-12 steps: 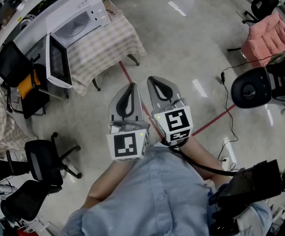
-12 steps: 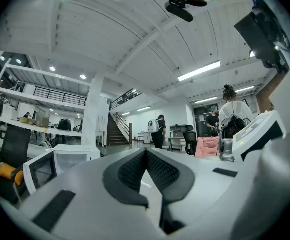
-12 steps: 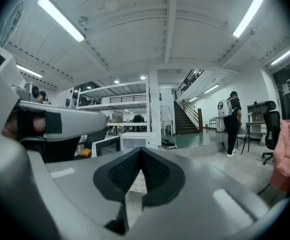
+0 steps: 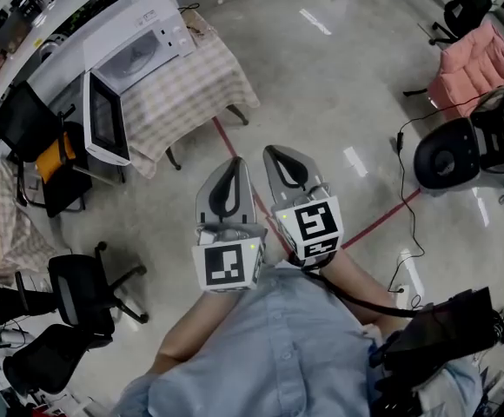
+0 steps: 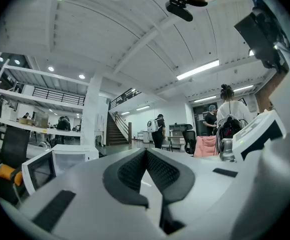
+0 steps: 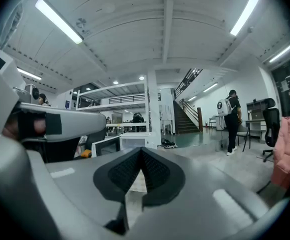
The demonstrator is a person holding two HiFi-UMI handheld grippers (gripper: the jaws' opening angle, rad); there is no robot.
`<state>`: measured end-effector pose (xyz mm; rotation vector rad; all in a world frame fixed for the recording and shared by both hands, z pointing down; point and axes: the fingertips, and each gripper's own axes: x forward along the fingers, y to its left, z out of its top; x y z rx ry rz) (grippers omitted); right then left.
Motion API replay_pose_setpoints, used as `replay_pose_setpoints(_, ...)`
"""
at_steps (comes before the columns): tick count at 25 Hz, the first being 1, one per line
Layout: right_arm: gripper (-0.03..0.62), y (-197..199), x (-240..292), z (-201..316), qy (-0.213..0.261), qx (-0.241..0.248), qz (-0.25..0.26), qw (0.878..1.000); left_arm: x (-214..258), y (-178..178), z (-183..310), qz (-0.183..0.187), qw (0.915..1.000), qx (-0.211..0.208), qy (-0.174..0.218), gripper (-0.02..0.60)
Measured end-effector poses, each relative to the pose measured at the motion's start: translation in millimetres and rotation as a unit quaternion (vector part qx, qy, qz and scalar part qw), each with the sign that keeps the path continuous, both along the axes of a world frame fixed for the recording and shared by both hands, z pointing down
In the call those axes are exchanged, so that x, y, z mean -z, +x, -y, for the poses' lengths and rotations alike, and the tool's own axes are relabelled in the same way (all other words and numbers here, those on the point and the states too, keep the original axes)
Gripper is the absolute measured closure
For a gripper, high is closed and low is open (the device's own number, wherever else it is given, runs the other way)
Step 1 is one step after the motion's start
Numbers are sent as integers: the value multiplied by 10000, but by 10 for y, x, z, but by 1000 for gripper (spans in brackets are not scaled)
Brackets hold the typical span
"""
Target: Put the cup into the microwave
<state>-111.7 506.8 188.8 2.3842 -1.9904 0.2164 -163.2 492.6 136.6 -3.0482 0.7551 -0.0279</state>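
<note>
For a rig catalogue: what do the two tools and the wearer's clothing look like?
Left tool and right tool: light grey shells, black textured pads, each with a white cube bearing black square markers. A black cable leaves the right one. The shirt is light blue.

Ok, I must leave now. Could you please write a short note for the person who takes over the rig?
Left gripper: shut, empty.
Right gripper: shut, empty.
Both are held side by side over the floor, away from the table.
Microwave: on the table, door open.
Cup: in no view.
Done: the door is open.
Left: find the cup, grip it, put it inside.
</note>
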Motion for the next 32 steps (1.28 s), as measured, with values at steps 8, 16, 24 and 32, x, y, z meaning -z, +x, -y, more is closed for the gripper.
replay_pose_setpoints(8, 592, 146, -16, -241, 47, 78, 74, 9999, -42, 162, -243, 40, 10000, -3, -34, 574)
replay_pose_setpoints(16, 591, 260, -165, -326, 44, 230, 372, 9990, -176, 264, -335, 202, 9996, 120, -134, 574)
replay_pose_setpoints(24, 592, 425, -318, -109, -49, 188, 517, 9985, -345, 416, -26, 193, 9991, 100, -367, 574)
replay_pose_setpoints(32, 592, 726, -314, 652, -125, 165, 426, 9989, -240, 720, 812, -128, 9992, -6, -368, 574)
